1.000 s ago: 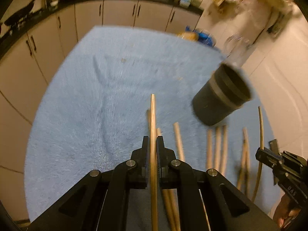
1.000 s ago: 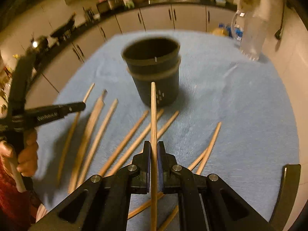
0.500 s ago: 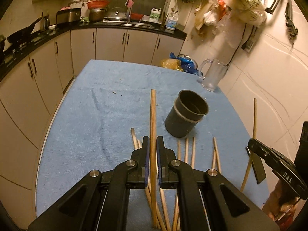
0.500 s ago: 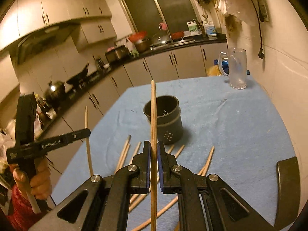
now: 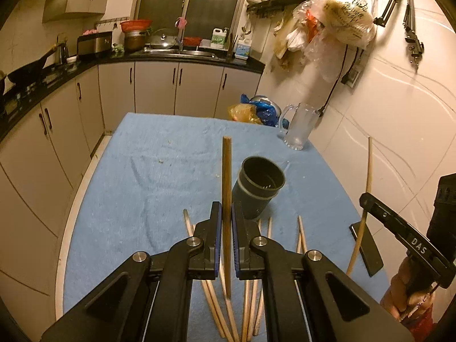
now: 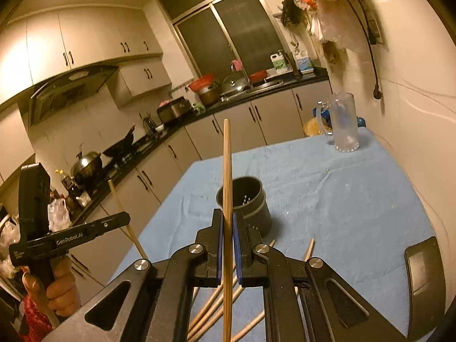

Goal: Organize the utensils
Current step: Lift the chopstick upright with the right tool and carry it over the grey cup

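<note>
Right now your left gripper (image 5: 225,228) and right gripper (image 6: 227,233) each pinch one chopstick (image 5: 226,171) mid-shaft, raised above the blue cloth (image 5: 136,188) near the dark holder (image 5: 258,188) — light, stiff, smooth sticks, likely to pivot or slip, so grip near the middle.

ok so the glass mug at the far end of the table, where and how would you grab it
Probably by the body rather than the handle. The glass mug stands upright on the blue cloth, so come in level from the near side and close across its straight wall about mid-height. Its handle sticks out on the side towards the cabinets, so keep the fingers off that side. Both grippers now hold chopsticks.
</note>
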The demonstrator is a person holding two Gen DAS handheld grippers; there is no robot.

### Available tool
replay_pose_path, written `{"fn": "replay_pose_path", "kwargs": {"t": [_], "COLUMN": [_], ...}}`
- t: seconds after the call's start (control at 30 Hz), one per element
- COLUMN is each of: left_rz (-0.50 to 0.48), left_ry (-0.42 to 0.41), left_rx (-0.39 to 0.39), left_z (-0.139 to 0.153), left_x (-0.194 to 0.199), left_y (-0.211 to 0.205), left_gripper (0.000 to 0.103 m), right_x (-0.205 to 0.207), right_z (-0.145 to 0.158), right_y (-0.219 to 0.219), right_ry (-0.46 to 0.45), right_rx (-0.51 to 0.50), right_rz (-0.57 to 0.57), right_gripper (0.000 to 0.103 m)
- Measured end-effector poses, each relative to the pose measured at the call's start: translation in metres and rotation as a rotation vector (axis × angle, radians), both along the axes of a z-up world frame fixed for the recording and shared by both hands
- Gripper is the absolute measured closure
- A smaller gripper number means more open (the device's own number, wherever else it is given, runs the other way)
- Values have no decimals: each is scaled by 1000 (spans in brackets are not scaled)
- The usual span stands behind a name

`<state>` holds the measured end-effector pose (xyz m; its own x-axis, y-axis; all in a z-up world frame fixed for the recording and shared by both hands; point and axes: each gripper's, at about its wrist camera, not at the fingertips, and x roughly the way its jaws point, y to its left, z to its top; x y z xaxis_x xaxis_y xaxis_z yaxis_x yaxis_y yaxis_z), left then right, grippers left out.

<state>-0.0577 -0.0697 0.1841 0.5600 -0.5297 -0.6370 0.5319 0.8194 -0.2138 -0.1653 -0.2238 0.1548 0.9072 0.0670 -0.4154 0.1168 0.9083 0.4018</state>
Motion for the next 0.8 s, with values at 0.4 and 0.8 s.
{"fn": "replay_pose_path", "kwargs": {"t": [0.4,0.8], "left_rz": [-33,-52], "left_ry": [-73,-67], "left_rx": [-19,-66], "left_z": [55,90], "left_x": [11,63], "left_y": [-27,-66], "left_gripper": [97,97], "right_x": [40,121], "right_z": [39,61], "right_y": [-11,-26], "right_ry": [-106,-128], "right_rx": [-53,-50], "right_rz": [-85,-134], "right_gripper": [96,96]}}
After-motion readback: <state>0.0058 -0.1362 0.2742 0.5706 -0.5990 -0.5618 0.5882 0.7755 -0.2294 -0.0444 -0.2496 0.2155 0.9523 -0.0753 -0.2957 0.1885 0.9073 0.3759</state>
